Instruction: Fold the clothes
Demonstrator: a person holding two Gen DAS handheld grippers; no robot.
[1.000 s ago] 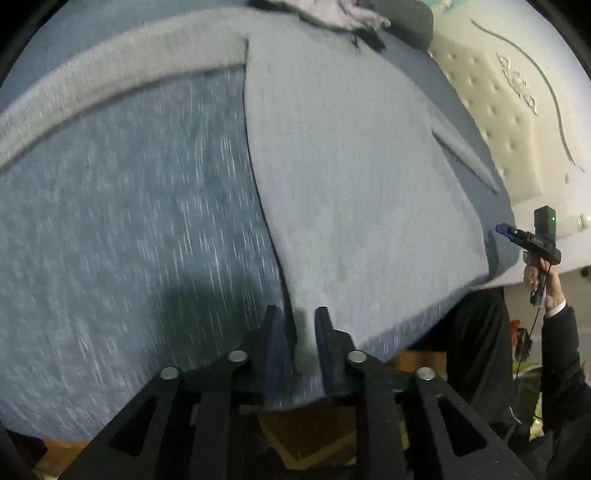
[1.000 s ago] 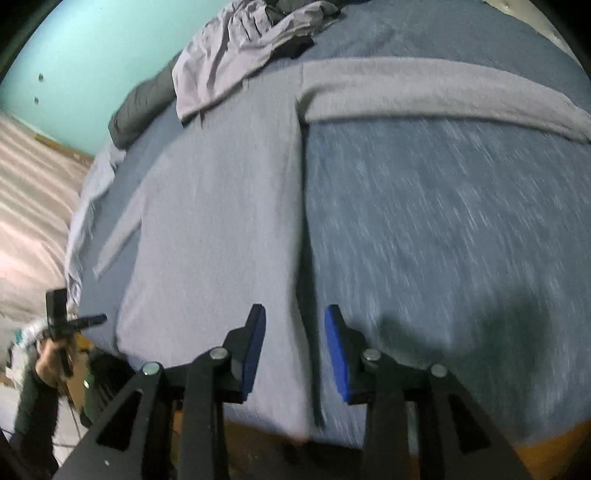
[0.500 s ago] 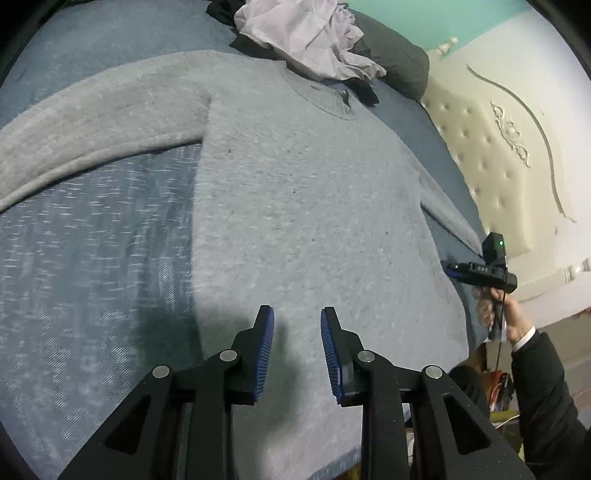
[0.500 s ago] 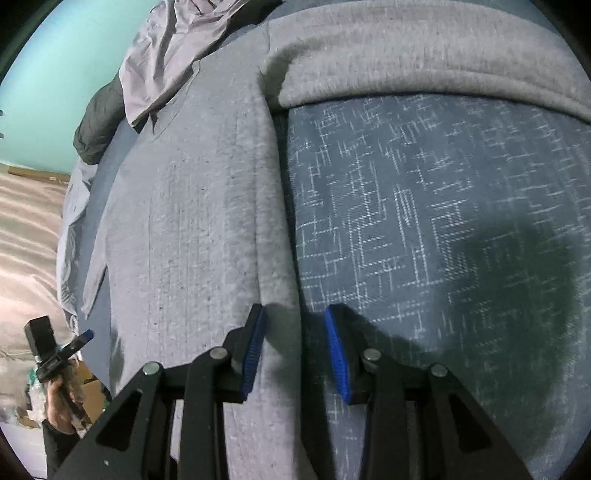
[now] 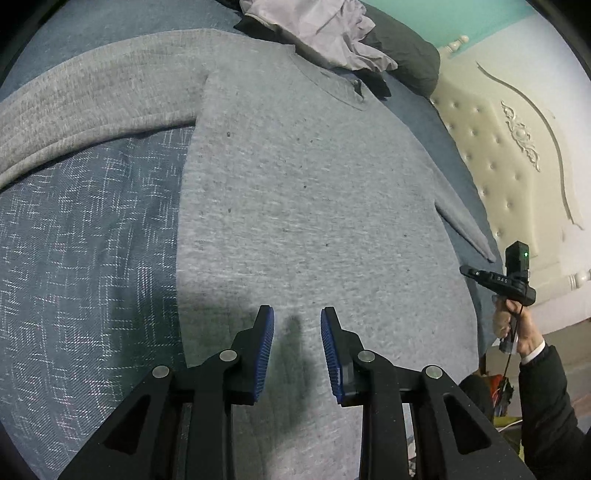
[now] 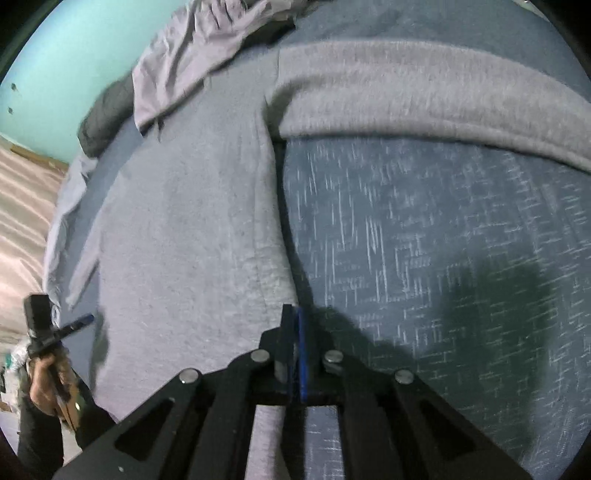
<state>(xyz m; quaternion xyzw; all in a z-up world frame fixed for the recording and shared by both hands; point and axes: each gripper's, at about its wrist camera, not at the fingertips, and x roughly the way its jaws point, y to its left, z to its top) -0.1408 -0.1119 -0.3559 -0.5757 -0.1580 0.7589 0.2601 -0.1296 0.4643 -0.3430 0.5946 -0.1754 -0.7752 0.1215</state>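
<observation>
While the grey sweater (image 5: pixel 303 206) lies flat and face up on the blue-grey patterned bedspread (image 5: pixel 85 258), both grippers sit low over its near hem. Left gripper (image 5: pixel 297 325): jaws parted, blue pads above the sweater's body near the hem, cloth under the gap, not pinched. Right gripper (image 6: pixel 293 325): jaws pressed together at the sweater's side edge; whether cloth is caught between the pads cannot be told. One sleeve (image 6: pixel 424 99) stretches out across the bedspread. Far end: crumpled lilac garment (image 5: pixel 325 33) at the collar, dark pillow (image 5: pixel 410 59) beside it. Cream tufted headboard (image 5: pixel 517 147) at right in the left wrist view.
</observation>
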